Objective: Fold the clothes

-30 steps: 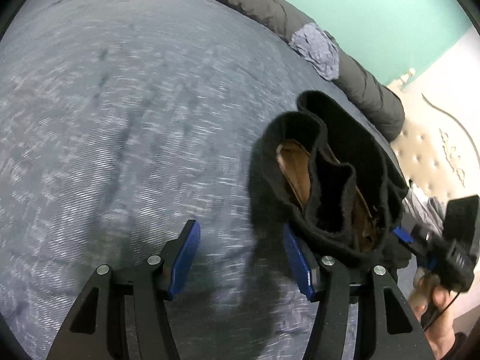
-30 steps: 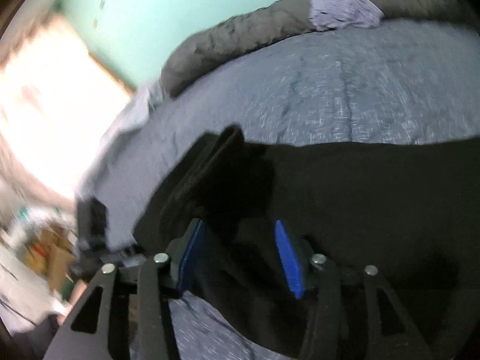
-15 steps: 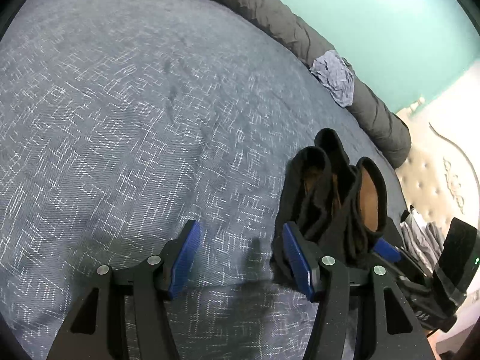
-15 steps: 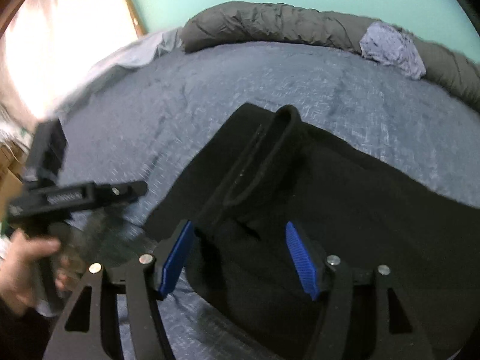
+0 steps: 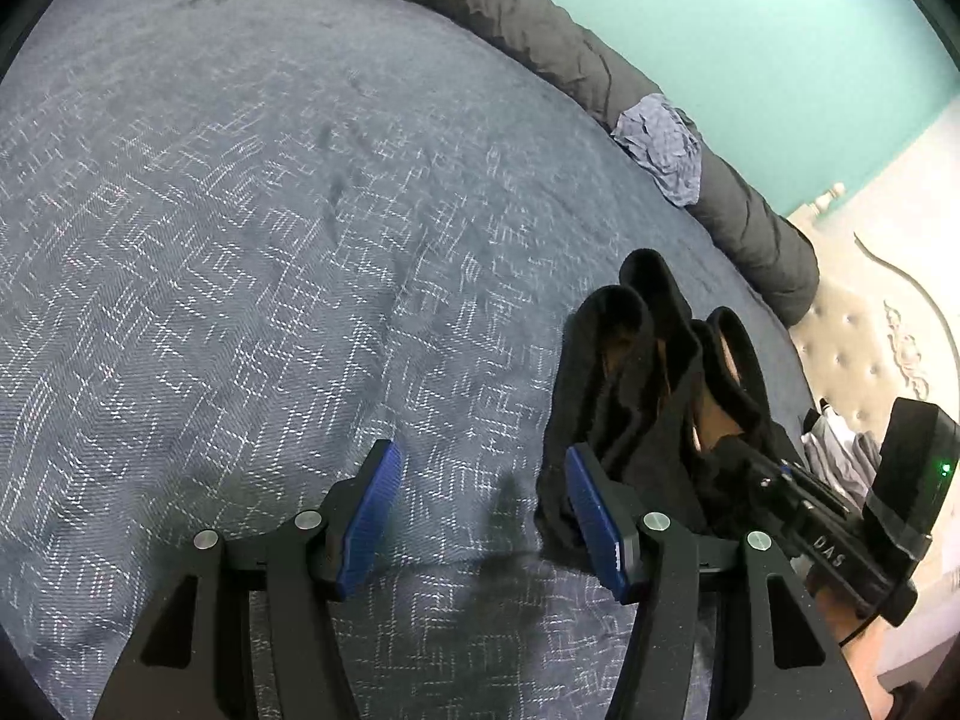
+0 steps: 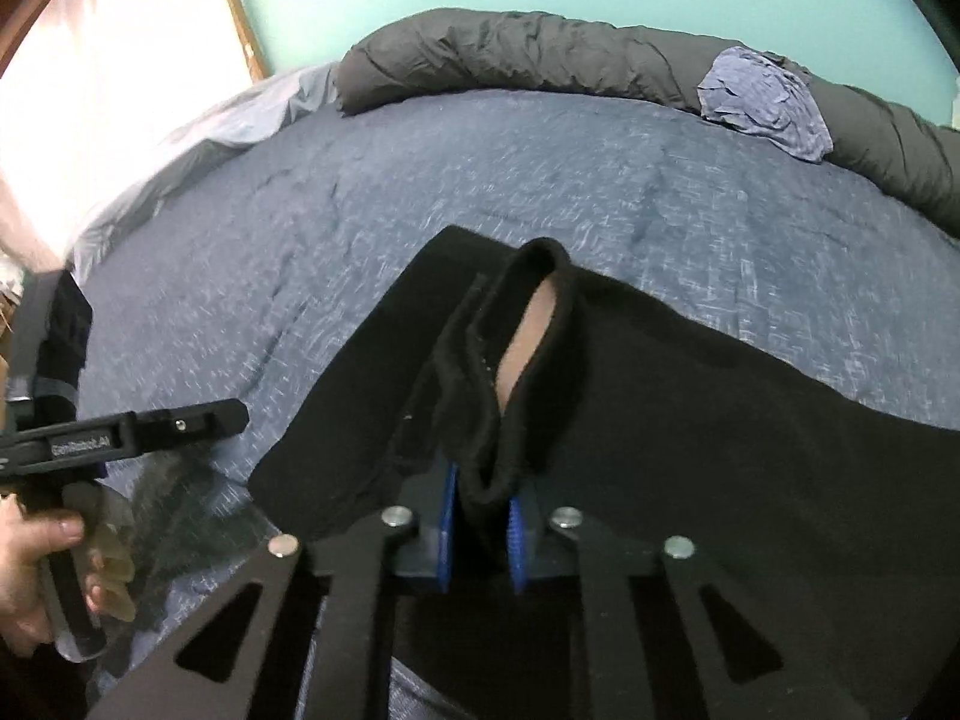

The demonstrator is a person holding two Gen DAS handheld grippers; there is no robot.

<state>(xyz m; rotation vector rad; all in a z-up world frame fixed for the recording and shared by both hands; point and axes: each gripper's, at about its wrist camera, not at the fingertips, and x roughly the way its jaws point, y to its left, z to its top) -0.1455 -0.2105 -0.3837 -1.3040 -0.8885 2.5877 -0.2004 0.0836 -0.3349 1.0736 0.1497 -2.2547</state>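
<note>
A black garment lies spread on the blue-grey bed cover. My right gripper is shut on a bunched fold of its edge, and the fold stands up between the blue pads. In the left wrist view the same bunched fold rises to the right, with the right gripper behind it. My left gripper is open and empty over bare bed cover, just left of the garment. It also shows in the right wrist view at the left.
A rolled dark grey duvet runs along the far edge of the bed, with a crumpled light blue cloth on it. A teal wall stands behind. A cream tufted headboard is at the right in the left wrist view.
My right gripper has closed on the fold of the black garment; it was open around it before. The left gripper stays open beside the garment.
</note>
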